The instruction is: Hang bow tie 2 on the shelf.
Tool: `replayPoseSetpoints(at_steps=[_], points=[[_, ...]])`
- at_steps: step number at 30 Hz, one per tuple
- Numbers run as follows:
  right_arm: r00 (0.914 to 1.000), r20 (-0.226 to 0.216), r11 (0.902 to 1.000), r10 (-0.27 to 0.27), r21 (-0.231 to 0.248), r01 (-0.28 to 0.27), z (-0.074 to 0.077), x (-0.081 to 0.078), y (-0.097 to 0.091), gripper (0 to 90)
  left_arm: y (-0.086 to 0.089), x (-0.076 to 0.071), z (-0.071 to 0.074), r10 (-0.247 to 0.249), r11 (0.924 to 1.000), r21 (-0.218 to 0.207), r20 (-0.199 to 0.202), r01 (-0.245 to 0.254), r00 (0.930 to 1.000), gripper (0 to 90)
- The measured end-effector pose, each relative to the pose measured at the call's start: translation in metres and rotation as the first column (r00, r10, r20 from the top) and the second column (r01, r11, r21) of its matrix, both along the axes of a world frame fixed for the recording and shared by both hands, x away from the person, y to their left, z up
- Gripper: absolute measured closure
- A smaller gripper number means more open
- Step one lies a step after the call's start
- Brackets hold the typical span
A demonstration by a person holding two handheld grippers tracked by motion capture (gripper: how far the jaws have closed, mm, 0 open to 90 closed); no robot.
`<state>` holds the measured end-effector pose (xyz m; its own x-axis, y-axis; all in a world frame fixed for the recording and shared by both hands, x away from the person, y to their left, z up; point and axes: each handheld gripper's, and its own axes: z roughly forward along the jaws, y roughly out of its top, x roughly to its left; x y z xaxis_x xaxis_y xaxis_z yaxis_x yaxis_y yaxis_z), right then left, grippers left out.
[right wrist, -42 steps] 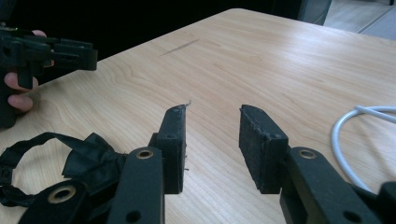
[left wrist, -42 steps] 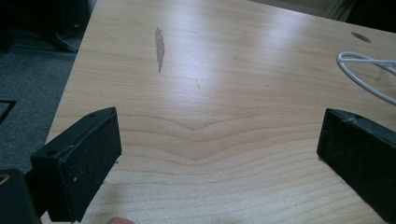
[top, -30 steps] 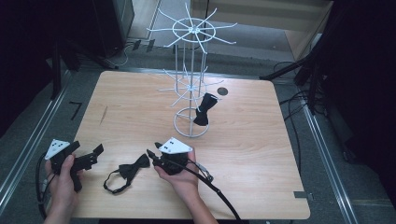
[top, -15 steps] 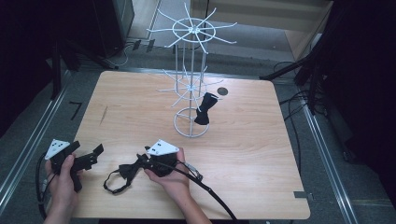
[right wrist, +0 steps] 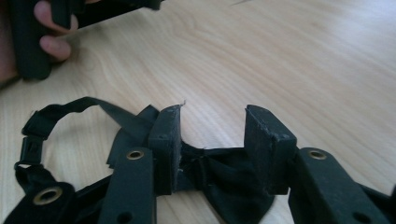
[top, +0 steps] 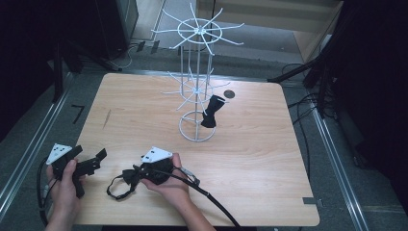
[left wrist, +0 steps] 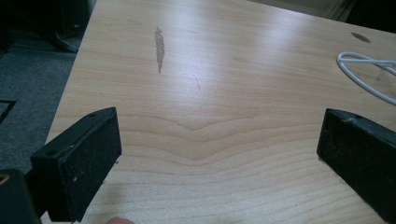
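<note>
Right now the black bow tie (top: 129, 177) lies flat near the front edge of the tabletop (top: 269, 159), its strap looped out toward your left. Your right gripper (right wrist: 212, 140) sits low over it with a finger on either side of the knot; those fingers (right wrist: 166, 144) stand partway apart and have just been opening, so the pads straddle the knot without pressing on it. From above, your right gripper (top: 144, 172) lies under your hand, its grey plate up and its cable trailing off toward the front edge.

Your left gripper (top: 89, 163) rests near the front left corner, well apart from the bow tie. Its fingers (left wrist: 81, 165) are spread wide over bare wood with nothing between them.

Farther back, near the middle of the tabletop, a white wire rack (top: 197, 86) stands upright on its ring base. A second black bow tie (top: 211, 111) hangs from one of its lower arms, just above the base ring.
</note>
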<state>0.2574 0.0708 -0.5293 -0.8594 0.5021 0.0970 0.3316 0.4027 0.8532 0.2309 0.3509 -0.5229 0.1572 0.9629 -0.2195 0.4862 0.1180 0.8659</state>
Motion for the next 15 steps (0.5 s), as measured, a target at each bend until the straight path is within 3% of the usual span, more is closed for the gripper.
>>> replayPoseSetpoints(at_steps=[10,15], points=[[0.9945,-0.065,0.9938,0.083,-0.069,-0.087,-0.0065,0.0019,0.0109,52.8,0.0004,0.0000,-0.0001,0.002,1.0000,-0.007,0.003,-0.002,1.0000,0.2],[0.9921,-0.081,0.9897,0.096,-0.098,-0.104,-0.0075,0.0033,0.0087,52.4,0.0005,-0.0002,0.0000,0.002,1.0000,-0.006,0.003,-0.002,1.0000,0.2]])
